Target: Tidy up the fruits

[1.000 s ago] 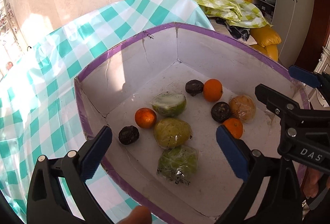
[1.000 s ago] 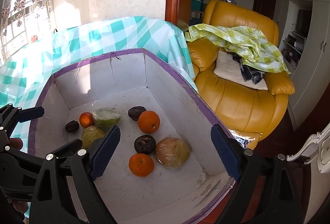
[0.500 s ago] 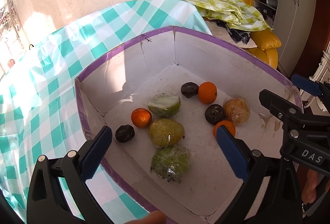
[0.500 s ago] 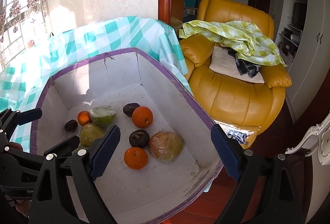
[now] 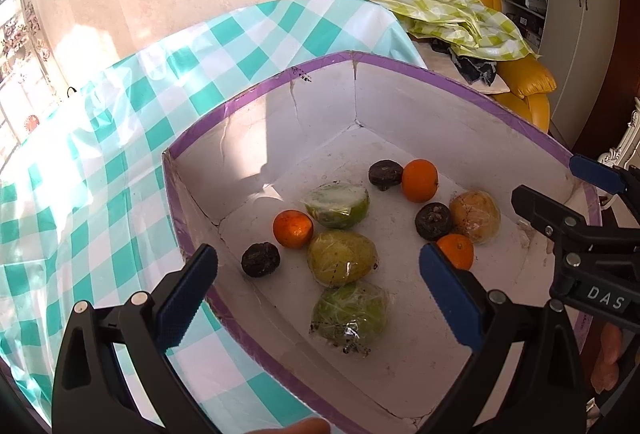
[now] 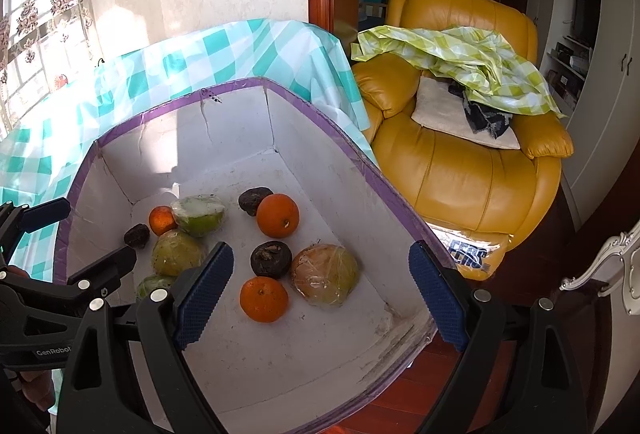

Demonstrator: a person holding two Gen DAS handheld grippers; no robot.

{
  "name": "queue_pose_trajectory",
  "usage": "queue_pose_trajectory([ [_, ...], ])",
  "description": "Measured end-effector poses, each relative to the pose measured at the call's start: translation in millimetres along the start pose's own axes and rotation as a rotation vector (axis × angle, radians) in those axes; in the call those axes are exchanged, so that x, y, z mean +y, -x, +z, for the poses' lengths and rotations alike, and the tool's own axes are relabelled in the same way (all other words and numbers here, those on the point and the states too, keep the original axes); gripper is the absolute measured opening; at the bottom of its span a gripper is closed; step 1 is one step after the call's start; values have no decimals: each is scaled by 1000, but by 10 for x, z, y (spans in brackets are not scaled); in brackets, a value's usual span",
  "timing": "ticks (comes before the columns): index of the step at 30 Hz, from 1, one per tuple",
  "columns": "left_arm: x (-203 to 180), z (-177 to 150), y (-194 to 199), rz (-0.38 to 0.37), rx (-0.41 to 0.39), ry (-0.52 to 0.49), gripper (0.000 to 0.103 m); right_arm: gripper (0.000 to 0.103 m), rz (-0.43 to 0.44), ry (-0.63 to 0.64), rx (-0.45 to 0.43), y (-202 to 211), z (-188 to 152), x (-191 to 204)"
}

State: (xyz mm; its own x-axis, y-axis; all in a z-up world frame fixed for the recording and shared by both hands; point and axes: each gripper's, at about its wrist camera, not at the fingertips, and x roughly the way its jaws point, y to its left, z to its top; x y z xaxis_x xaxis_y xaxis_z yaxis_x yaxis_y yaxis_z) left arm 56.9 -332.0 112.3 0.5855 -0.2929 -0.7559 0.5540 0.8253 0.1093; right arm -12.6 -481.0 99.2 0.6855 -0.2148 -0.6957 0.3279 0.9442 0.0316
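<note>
A white box with a purple rim holds loose fruit. Three oranges lie in it, one at the left, one at the back, one near the front. Dark round fruits and plastic-wrapped green and yellow fruits sit among them. My left gripper hovers open above the box's near left side. My right gripper hangs open over the right part, holding nothing.
The box rests on a table under a teal and white checked cloth. A yellow armchair with a green checked cloth stands to the right. White cupboards line the far right, above a red wooden floor.
Both views have shifted a little: the box and fruit sit slightly lower and closer in the right wrist view. Both grippers stay open and no fruit has moved.
</note>
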Motion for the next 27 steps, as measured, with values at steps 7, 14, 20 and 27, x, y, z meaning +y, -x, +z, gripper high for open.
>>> queue_pose_trajectory([
  [7, 16, 16, 23, 6, 0, 1, 101, 87, 1, 2, 0, -3, 0, 6],
  [14, 16, 21, 46, 8, -3, 4, 101, 87, 9, 5, 1, -9, 1, 17],
  [20, -1, 25, 75, 5, -15, -3, 101, 87, 10, 7, 3, -15, -5, 30],
  [27, -28, 26, 95, -6, -20, -11, 101, 87, 10, 3, 2, -13, -10, 13],
])
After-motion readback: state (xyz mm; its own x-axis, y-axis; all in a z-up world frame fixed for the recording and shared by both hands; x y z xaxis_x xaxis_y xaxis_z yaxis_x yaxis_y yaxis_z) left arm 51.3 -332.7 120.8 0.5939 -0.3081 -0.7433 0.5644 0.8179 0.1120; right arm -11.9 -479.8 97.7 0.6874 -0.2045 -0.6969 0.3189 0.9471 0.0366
